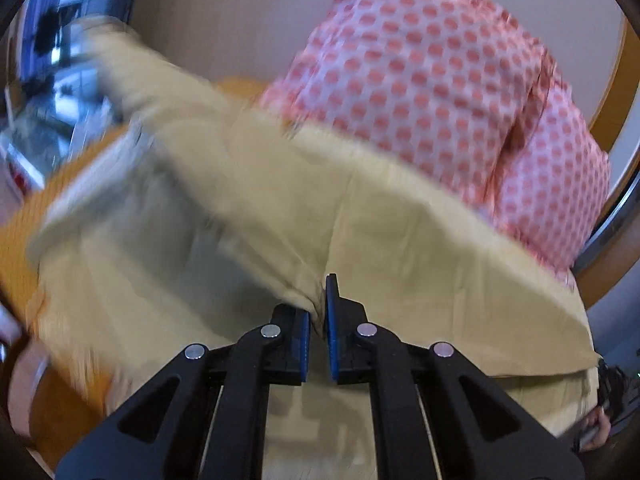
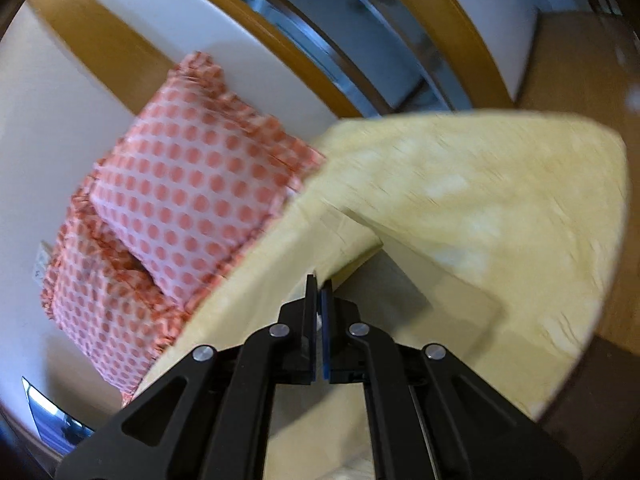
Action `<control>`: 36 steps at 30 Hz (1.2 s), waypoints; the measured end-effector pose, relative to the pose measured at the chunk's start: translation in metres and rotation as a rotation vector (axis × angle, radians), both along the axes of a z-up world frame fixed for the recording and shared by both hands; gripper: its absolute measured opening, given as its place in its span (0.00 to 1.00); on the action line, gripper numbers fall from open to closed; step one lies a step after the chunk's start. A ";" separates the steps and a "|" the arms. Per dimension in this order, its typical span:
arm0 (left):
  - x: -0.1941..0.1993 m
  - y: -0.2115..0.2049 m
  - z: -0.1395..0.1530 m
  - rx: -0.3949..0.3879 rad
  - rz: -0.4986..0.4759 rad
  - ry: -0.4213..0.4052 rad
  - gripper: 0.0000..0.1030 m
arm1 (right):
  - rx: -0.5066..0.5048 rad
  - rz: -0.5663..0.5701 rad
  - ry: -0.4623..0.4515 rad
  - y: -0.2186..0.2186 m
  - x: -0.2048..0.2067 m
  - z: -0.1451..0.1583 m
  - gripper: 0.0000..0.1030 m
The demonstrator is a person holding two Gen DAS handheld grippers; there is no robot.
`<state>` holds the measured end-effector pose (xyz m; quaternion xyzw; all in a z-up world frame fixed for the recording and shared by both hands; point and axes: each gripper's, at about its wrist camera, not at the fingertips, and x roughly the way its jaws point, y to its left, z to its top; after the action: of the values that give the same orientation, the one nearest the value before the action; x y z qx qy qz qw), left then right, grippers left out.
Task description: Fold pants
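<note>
The pants are pale beige cloth, lifted and blurred by motion. In the left wrist view they stretch from the upper left down to my left gripper, whose jaws are shut on a bunched edge of them. In the right wrist view the pants hang as a wide sheet up and to the right. My right gripper is shut on a folded edge of them. A flat beige layer lies under the lifted cloth.
Two pink pillows with red dots lie behind the pants; they also show in the right wrist view. An orange cover lies at the left. A wooden frame and window run behind.
</note>
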<state>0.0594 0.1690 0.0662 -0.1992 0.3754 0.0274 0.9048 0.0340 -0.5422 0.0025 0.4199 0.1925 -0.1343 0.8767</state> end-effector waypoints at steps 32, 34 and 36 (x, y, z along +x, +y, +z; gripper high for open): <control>-0.093 -0.010 0.008 0.197 0.084 -0.289 0.84 | -0.162 -0.102 0.107 0.014 -0.037 -0.024 0.05; -0.079 -0.005 -0.004 0.192 0.081 -0.250 0.84 | -0.174 -0.092 0.091 0.019 -0.029 -0.021 0.03; -0.069 0.000 -0.017 0.169 0.081 -0.214 0.84 | -0.193 -0.057 0.033 0.031 -0.019 -0.003 0.03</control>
<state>-0.0100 0.1689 0.0490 -0.1389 0.2650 0.0740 0.9513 0.0155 -0.5116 -0.0001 0.3366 0.1811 -0.1839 0.9056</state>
